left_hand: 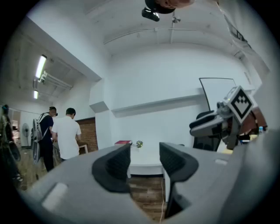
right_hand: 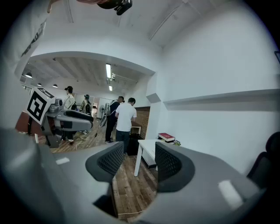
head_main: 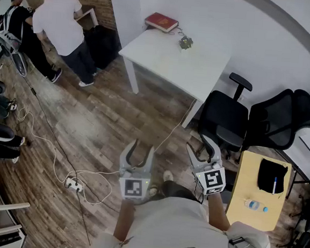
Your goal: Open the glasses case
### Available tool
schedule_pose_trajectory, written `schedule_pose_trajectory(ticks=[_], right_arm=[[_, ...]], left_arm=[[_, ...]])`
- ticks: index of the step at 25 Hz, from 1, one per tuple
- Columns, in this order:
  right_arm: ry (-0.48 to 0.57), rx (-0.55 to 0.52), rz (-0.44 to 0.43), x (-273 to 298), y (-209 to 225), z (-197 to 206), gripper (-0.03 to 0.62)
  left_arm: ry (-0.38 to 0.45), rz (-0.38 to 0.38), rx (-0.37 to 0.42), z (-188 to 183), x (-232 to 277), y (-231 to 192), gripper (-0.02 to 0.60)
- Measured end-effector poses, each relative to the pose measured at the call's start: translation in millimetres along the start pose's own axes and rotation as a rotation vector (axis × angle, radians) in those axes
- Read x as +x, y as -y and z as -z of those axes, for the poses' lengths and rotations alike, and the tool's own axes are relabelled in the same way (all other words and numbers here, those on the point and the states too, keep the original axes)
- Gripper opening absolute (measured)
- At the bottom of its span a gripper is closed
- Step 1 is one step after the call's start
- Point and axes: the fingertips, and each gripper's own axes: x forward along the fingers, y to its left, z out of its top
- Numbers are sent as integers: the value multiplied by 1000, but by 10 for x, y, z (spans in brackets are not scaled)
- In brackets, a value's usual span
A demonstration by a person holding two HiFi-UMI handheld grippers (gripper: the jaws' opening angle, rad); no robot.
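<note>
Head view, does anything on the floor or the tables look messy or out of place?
Loose white cables and a power strip sprawl across the wood floor, which could trip someone. On the small wooden table at the right, a water bottle seems to lie on its side. Nothing else stands out.

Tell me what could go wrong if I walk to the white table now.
Tripping is possible: a white cable runs between you and the white table, and a power strip lies to the left. The right gripper, jaws open and empty, is close to a black office chair and might bump it.
</note>
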Motion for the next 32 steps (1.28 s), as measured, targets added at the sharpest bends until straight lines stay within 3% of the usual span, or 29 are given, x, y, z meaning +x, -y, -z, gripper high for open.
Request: schedule_pose_trajectory(ticks=[7, 19, 32], right_arm=[[33, 51, 2, -31, 311, 23, 219], [53, 44, -78, 115, 787, 34, 219], [63, 52, -130, 564, 986, 49, 219]], left_arm=[[21, 2, 0, -88, 248, 198, 206], [13, -60, 14, -230, 702, 370, 206], [-1, -103, 21, -238, 1052, 198, 201]])
